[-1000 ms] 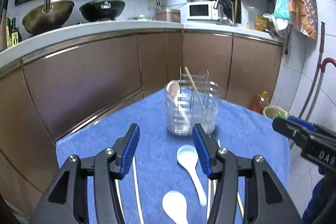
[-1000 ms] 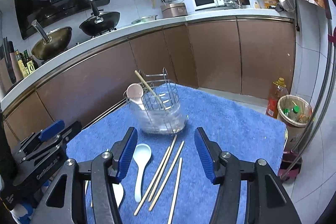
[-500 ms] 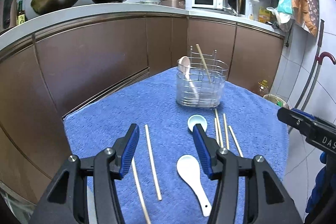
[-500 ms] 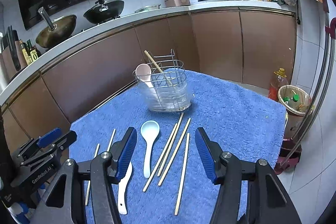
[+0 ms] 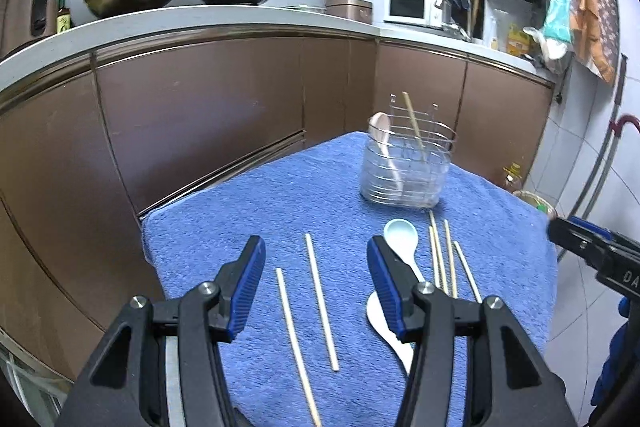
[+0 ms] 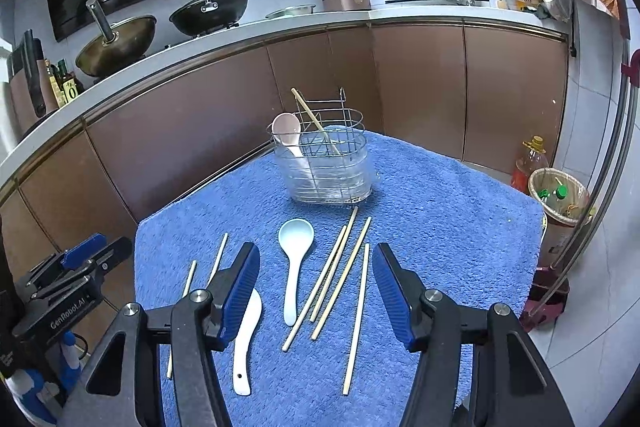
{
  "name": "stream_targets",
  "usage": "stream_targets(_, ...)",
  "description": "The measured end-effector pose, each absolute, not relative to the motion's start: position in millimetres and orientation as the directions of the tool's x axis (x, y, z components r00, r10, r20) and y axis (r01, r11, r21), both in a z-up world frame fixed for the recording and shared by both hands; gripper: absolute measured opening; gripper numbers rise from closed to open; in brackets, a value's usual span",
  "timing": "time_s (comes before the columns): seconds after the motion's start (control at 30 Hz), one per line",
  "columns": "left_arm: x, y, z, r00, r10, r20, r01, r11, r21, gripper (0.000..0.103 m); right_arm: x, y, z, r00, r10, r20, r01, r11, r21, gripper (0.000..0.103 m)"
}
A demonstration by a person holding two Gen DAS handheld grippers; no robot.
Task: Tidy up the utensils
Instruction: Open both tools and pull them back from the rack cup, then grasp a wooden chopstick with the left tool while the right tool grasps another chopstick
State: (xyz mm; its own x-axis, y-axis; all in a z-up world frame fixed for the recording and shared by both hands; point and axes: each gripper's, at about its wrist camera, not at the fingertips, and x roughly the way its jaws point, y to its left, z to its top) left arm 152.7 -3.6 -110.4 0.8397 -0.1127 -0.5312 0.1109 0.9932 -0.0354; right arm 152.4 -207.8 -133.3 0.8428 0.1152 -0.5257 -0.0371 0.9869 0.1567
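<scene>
I read "GenRobot.AI" in white on the side of my left claw (image 6: pixel 76 267) where it shows at the lower left of the right wrist view, and the letters "DA" on my right claw (image 5: pixel 592 251) at the right edge of the left wrist view; the rest of that word is cut off. Far back, a bottle (image 6: pixel 71 89) on the kitchen counter carries a label with a "0"; I can make out no more of it.

My left claw stands released with nothing between its blue pads. Just ahead of it, in the gap, 2 loose chopsticks (image 5: pixel 320 299) lie flat on the blue towel (image 5: pixel 280 195) that covers the tabletop. A white spoon (image 5: pixel 384 323) lies partly hidden behind the right-hand finger.

My right claw (image 6: pixel 314 291) is also released and grasps nothing. Ahead of it, between the fingers, a pale blue spoon (image 6: pixel 294 247) lies bowl away from me, and just to its right 4 chopsticks (image 6: pixel 340 275) lie fanned, some touching or crossing. The white spoon's handle (image 6: pixel 246 339) lies by the left-hand finger.

Farther back on the towel, well apart from both claws, stands the wire utensil holder (image 6: pixel 326 163) with a clear liner. In it 1 pink spoon (image 6: pixel 286 129) stands bowl up and 1 chopstick (image 6: pixel 314 119) leans.
</scene>
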Motion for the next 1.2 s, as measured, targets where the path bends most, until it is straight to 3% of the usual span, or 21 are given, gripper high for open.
stream_targets(0.23, 178, 55, -119, 0.796, -0.118, -0.593, 0.033, 0.988, -0.153, 0.051, 161, -234, -141, 0.816, 0.077, -0.573, 0.041, 0.981, 0.191, 0.055)
stream_targets(0.57, 221, 65, -148, 0.614, -0.347, -0.709, 0.16, 0.934, -0.319, 0.05, 226, -244, -177, 0.675, 0.187, -0.714, 0.008, 0.965, 0.26, 0.029)
stream_targets(0.73, 255, 45, -161, 0.533, -0.388, -0.752, 0.191, 0.921, -0.34, 0.05, 272, -250, -186, 0.631, 0.215, -0.745, 0.011, 0.958, 0.286, 0.021)
stream_targets(1.2, 349, 3, -198, 0.386, -0.312, -0.868, 0.176, 0.949, -0.263, 0.026, 368, -257, -220, 0.531, 0.283, -0.799, 0.022, 0.938, 0.347, 0.015)
